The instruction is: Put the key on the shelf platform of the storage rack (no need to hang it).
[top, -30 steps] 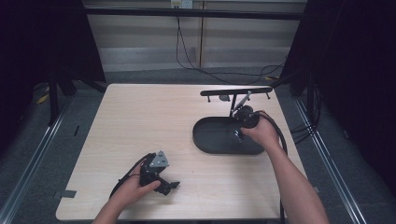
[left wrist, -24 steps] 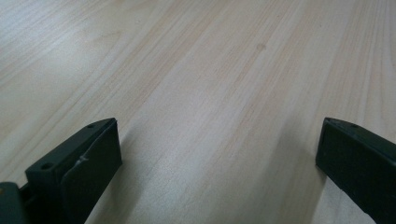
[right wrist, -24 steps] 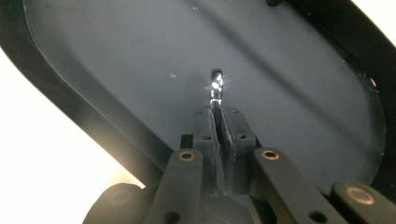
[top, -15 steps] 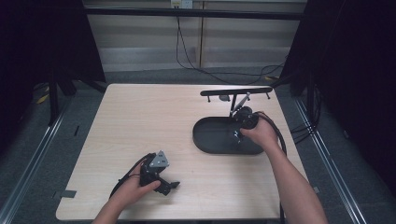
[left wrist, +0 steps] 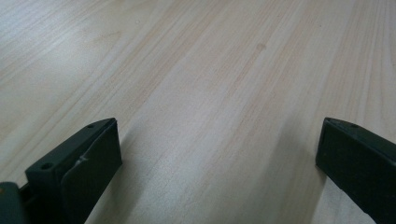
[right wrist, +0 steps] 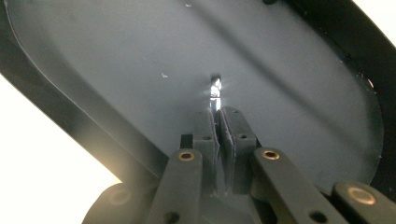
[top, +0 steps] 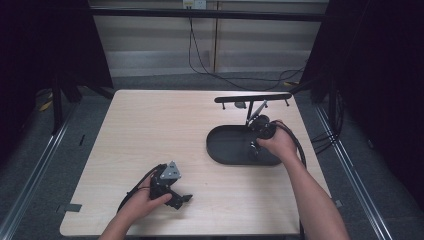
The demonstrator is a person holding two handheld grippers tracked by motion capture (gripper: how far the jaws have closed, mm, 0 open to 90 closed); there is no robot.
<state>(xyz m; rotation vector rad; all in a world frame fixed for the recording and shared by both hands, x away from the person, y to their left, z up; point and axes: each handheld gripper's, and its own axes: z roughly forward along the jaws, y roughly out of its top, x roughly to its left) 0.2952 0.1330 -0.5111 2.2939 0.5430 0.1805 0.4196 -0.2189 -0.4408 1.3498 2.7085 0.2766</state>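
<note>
A pale wood-grain table [top: 165, 130] stands in a dim room, with grey floor [top: 45, 165] around it and cables [top: 210, 65] trailing behind. On its right half lies a dark oval tray [top: 227, 147] with a low rim; behind it stands a black rack [top: 252, 98] on a slanted post. The right hand-held gripper [right wrist: 218, 109] points down into the tray, its jaws pressed together on a thin shiny metal piece [right wrist: 215, 91] whose tip sticks out over the tray's floor. The left hand-held gripper [top: 182, 198] rests near the table's front edge, jaws wide apart and holding nothing.
</note>
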